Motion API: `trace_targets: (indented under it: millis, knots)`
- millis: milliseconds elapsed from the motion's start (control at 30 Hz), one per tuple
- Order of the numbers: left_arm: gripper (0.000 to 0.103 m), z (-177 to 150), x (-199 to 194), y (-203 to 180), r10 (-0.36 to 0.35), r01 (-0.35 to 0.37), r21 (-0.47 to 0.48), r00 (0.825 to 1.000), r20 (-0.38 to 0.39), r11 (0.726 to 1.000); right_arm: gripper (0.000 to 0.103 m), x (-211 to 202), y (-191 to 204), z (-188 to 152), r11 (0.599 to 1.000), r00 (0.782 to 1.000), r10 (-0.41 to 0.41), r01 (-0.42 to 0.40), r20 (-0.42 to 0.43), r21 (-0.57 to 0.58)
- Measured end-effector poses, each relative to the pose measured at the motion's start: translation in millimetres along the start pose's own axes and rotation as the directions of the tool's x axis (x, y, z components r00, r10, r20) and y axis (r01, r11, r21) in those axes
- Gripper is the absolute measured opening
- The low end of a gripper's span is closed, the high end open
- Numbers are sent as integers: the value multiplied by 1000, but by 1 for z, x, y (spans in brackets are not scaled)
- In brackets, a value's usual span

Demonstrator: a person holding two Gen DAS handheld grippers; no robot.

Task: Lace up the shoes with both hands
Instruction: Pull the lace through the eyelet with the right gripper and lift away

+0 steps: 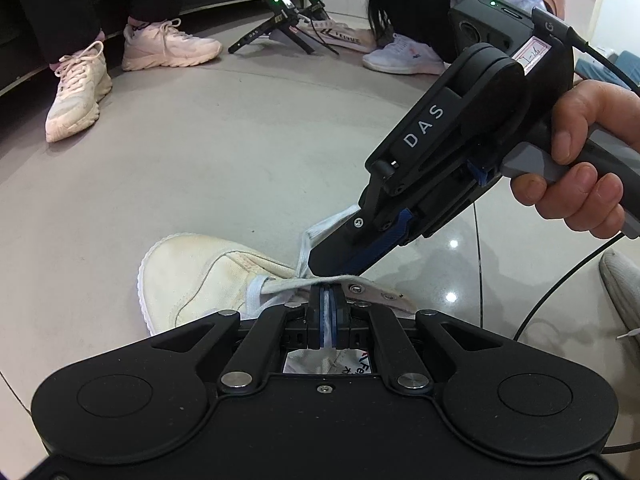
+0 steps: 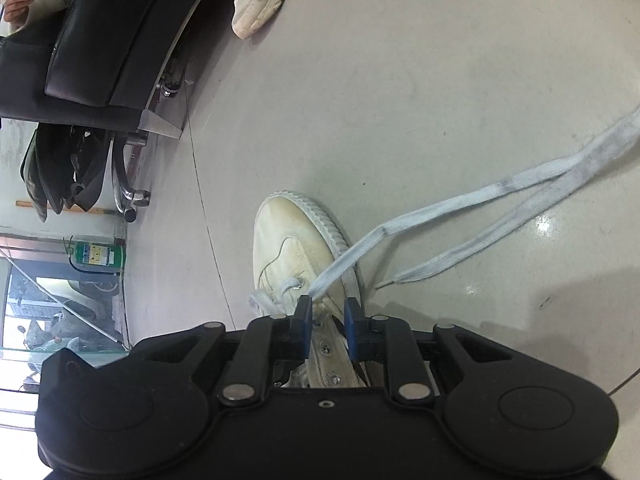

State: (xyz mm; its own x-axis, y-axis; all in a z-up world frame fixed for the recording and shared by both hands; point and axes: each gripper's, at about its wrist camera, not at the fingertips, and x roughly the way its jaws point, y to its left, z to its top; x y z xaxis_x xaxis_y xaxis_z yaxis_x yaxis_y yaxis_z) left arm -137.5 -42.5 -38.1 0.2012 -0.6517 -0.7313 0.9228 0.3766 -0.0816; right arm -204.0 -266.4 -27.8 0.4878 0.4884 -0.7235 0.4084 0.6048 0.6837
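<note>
A worn white canvas shoe [image 1: 192,276] lies on the grey floor, toe pointing away. My left gripper [image 1: 328,300] is shut on a stretch of its white lace [image 1: 327,318], which comes taut out of the front eyelets. My right gripper [image 1: 320,262], held by a hand [image 1: 580,168], points down at the shoe just beyond the left fingertips. In the right wrist view the right gripper [image 2: 328,312] stands open over the shoe [image 2: 296,248] and its eyelet strip, with nothing pinched. The lace [image 2: 460,204] passes the left fingertip [image 2: 305,308] and trails in a loop across the floor.
People's feet in pale sneakers [image 1: 76,92] stand at the far side, near two small black devices with green lights [image 1: 280,20]. A black chair [image 2: 100,40] sits by the wall. A cable [image 1: 560,280] crosses the floor, and another white shoe [image 1: 624,288] pokes in at the right.
</note>
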Motion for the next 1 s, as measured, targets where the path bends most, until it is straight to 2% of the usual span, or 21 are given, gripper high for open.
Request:
trace_targets:
  millis: [67, 233, 267, 300, 400, 433, 500, 600, 667, 700, 733, 767, 800, 833, 867, 900, 933, 967, 1000]
  knots:
    - [3, -1, -1, -3, 14, -14, 10, 1000, 6, 1000, 8, 3, 1, -1, 1000, 1000, 8, -8, -3, 2]
    - [4, -4, -1, -10, 58, -59, 17, 998, 38, 998, 2, 5, -10, -2, 996, 999, 43, -43, 5, 77]
    - [6, -4, -3, -12, 77, -78, 24, 996, 46, 997, 2, 3, -10, -3, 997, 999, 41, -41, 12, 62]
    - [10, -5, -4, -15, 96, -98, 31, 994, 54, 995, 2, 2, -5, -4, 999, 999, 29, -29, 20, 18]
    - [11, -6, -10, -21, 138, -140, 36, 989, 60, 989, 2, -2, 17, -12, 985, 999, -20, 25, 33, -169]
    - [11, -7, -16, -24, 161, -164, 39, 985, 65, 986, 2, -3, 29, -15, 961, 998, -54, 64, 45, -268]
    - [11, -10, -25, -29, 141, -143, 14, 988, 65, 990, 2, -3, 46, -21, 892, 990, -114, 139, 83, -430]
    - [11, -15, -28, -34, 90, -89, -21, 995, 39, 996, 2, -3, 69, -35, 705, 964, -201, 264, 172, -658]
    - [10, -24, -18, -38, 100, -100, -25, 995, -7, 995, 0, -1, 79, -48, 508, 928, -264, 365, 263, -780]
    - [10, -25, -17, -38, 102, -103, -26, 995, -10, 994, 0, -1, 80, -52, 427, 913, -281, 396, 297, -813]
    - [10, -27, -16, -36, 96, -96, -49, 995, -4, 994, 0, -2, 80, -56, 327, 892, -302, 428, 336, -842]
    - [10, -29, -15, -34, 90, -89, -74, 996, 3, 993, 0, -6, 79, -55, 277, 880, -319, 442, 353, -853]
    - [10, -29, -15, -34, 87, -87, -81, 996, 2, 993, 0, -10, 78, -53, 269, 875, -332, 446, 352, -854]
    - [10, -28, -15, -32, 83, -83, -98, 997, -1, 992, 0, -16, 75, -43, 330, 880, -352, 435, 319, -837]
    - [10, -27, -14, -32, 84, -84, -94, 996, -3, 992, 0, -25, 72, -29, 468, 904, -335, 404, 265, -786]
    - [10, -27, -14, -32, 84, -84, -88, 996, -4, 993, 4, -32, 68, -20, 582, 927, -302, 365, 223, -727]
    - [10, -27, -14, -32, 84, -84, -82, 996, -6, 993, 5, -39, 60, -7, 743, 959, -238, 283, 156, -606]
    - [9, -26, -14, -31, 83, -83, -82, 997, -7, 993, 5, -43, 50, 1, 859, 981, -163, 196, 109, -474]
    - [9, -27, -16, -31, 81, -81, -84, 997, -9, 993, 9, -42, 44, 4, 905, 989, -123, 148, 87, -398]
